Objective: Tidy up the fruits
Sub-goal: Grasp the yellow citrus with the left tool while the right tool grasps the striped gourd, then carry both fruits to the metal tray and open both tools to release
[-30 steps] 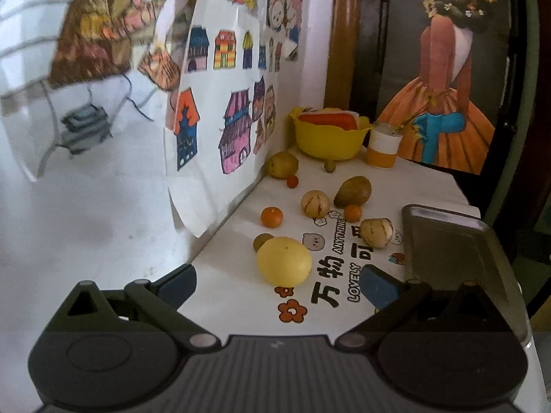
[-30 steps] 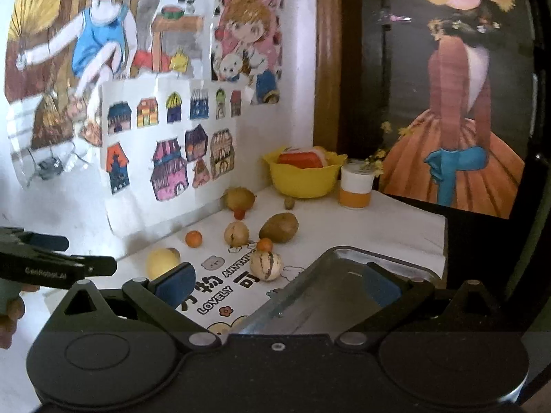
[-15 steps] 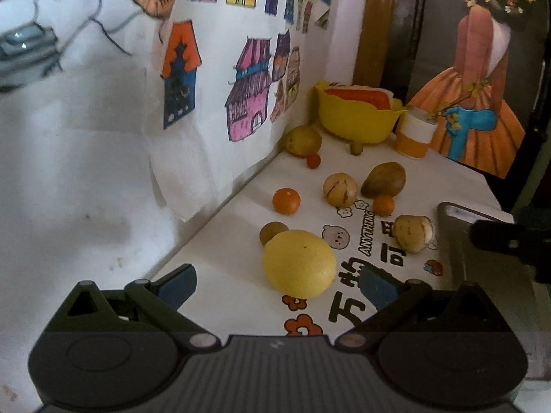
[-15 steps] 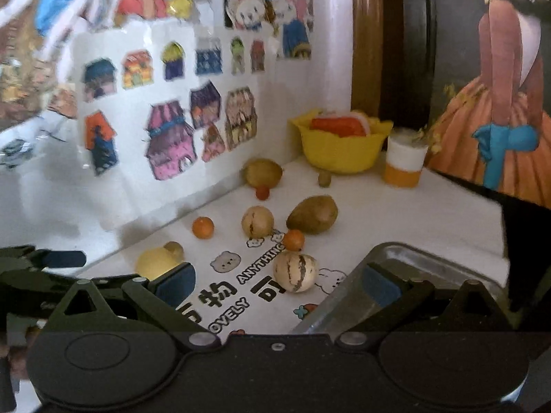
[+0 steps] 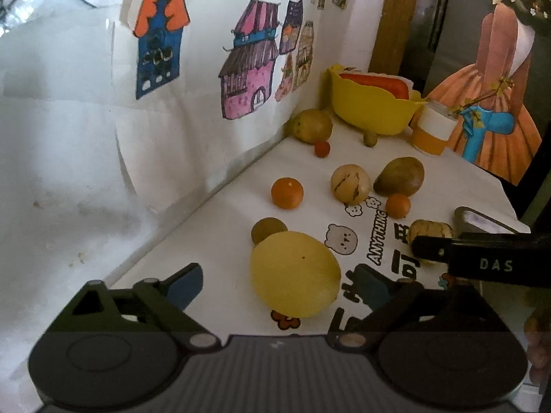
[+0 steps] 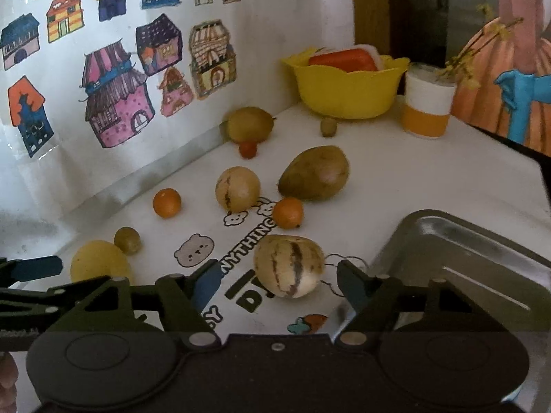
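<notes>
Lying between wide left fingers [image 5: 277, 284], yellow fruit [image 5: 294, 273]; striped melon [image 6: 288, 265] between wide right fingers [image 6: 280, 284].

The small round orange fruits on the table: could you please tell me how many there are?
2. One orange fruit lies nearest the wall drawings; the other orange fruit touches the brown oval fruit. A smaller red fruit isn't counted. None seems hidden.

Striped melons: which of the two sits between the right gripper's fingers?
The striped melon beside the metal tray, between the open right gripper fingers. The other striped melon lies farther back, beside the brown mango.
</notes>
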`<state>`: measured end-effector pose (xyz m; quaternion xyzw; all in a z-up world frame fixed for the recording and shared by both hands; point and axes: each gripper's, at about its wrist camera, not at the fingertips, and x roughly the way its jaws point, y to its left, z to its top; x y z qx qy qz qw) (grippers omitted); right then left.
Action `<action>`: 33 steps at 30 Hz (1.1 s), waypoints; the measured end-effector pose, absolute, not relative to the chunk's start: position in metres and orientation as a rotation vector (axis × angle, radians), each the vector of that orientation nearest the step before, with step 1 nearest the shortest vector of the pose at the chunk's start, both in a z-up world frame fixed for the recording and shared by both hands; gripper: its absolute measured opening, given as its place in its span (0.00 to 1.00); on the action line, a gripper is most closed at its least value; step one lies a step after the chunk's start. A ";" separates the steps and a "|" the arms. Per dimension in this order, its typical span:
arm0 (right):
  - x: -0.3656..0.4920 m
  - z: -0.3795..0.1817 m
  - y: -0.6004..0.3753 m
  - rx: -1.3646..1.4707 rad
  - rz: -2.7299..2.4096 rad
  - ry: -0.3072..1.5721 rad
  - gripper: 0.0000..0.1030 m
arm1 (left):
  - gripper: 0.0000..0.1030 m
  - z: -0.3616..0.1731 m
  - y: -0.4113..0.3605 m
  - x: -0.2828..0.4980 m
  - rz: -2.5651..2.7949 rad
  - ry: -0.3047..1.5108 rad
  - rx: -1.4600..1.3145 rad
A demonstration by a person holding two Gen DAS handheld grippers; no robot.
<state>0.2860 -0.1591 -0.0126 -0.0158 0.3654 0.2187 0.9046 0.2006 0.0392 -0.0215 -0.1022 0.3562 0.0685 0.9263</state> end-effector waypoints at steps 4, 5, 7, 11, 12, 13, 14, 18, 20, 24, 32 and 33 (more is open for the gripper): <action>0.292 -0.017 -0.155 -0.035 0.433 0.759 0.62 | 0.85 -0.024 0.037 0.204 0.140 0.748 -0.215; 0.292 -0.017 -0.155 -0.038 0.425 0.758 0.61 | 0.81 -0.025 0.036 0.205 0.139 0.751 -0.219; 0.293 -0.017 -0.156 -0.036 0.415 0.757 0.57 | 0.78 -0.026 0.036 0.206 0.139 0.756 -0.229; 0.296 -0.021 -0.157 -0.026 0.412 0.771 0.55 | 0.70 -0.028 0.036 0.209 0.149 0.771 -0.246; 0.296 -0.022 -0.157 -0.022 0.410 0.776 0.54 | 0.68 -0.029 0.036 0.210 0.147 0.774 -0.253; 0.296 -0.023 -0.157 -0.020 0.409 0.777 0.54 | 0.68 -0.029 0.037 0.211 0.144 0.775 -0.261; 0.297 -0.024 -0.157 -0.020 0.408 0.777 0.53 | 0.66 -0.029 0.037 0.211 0.144 0.776 -0.270; 0.298 -0.027 -0.157 -0.008 0.411 0.775 0.52 | 0.62 -0.030 0.036 0.213 0.150 0.781 -0.284; 0.298 -0.028 -0.157 -0.004 0.413 0.769 0.51 | 0.62 -0.030 0.035 0.213 0.154 0.780 -0.281; 0.297 -0.029 -0.157 -0.001 0.416 0.746 0.50 | 0.61 -0.030 0.035 0.212 0.158 0.780 -0.279; 0.289 -0.032 -0.162 0.030 0.454 0.729 0.49 | 0.61 -0.029 0.032 0.207 0.149 0.781 -0.264; 0.287 -0.032 -0.162 0.033 0.459 0.728 0.49 | 0.61 -0.029 0.032 0.206 0.143 0.781 -0.260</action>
